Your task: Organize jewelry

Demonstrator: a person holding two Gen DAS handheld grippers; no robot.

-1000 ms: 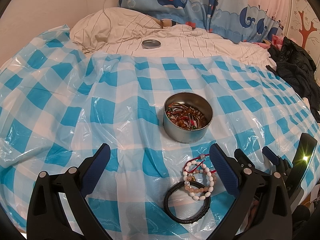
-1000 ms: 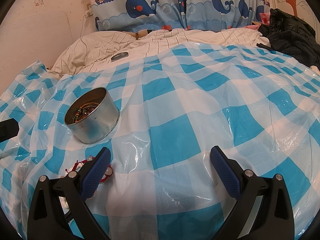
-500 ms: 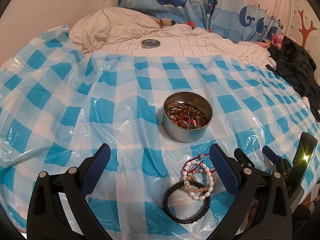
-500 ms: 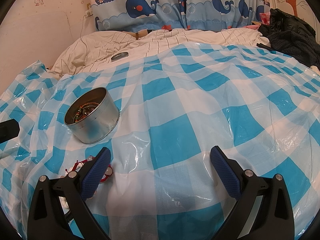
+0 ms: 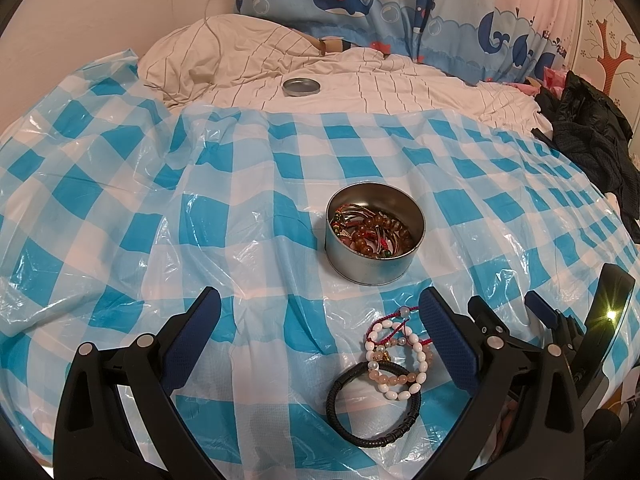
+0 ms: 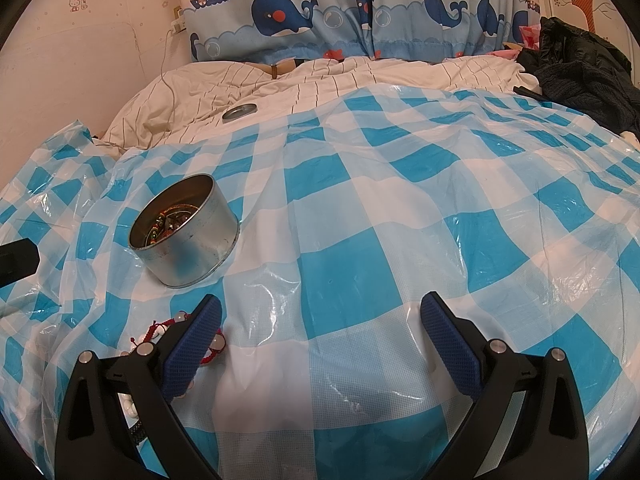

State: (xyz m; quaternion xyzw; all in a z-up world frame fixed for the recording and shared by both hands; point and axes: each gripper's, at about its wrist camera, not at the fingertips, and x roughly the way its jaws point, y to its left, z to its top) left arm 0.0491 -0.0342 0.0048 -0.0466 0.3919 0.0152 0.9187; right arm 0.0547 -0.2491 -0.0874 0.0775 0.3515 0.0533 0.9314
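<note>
Near the round tin [image 5: 375,240], beaded bracelets [image 5: 400,360] overlap a black braided bracelet [image 5: 372,400] on slippery plastic sheet [image 5: 160,220]. Left tongs [image 5: 320,340] and right tongs [image 6: 320,340] both gape, empty; a grab could snag all three or bunch the sheet.

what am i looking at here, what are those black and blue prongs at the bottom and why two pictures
The prongs are hand-held claws, one in each of a person's hands; no robot arm. Each carries a camera looking out between its fingers, so there are two pictures. The left claw and the right claw are both open and hold nothing. Under them is a bed covered by a blue checked plastic sheet. On the sheet stands a round metal tin with bracelets inside. Nearer lie loose bracelets: a black braided bracelet and overlapping bead bracelets. The tin's lid rests on the striped bedding beyond.
</note>
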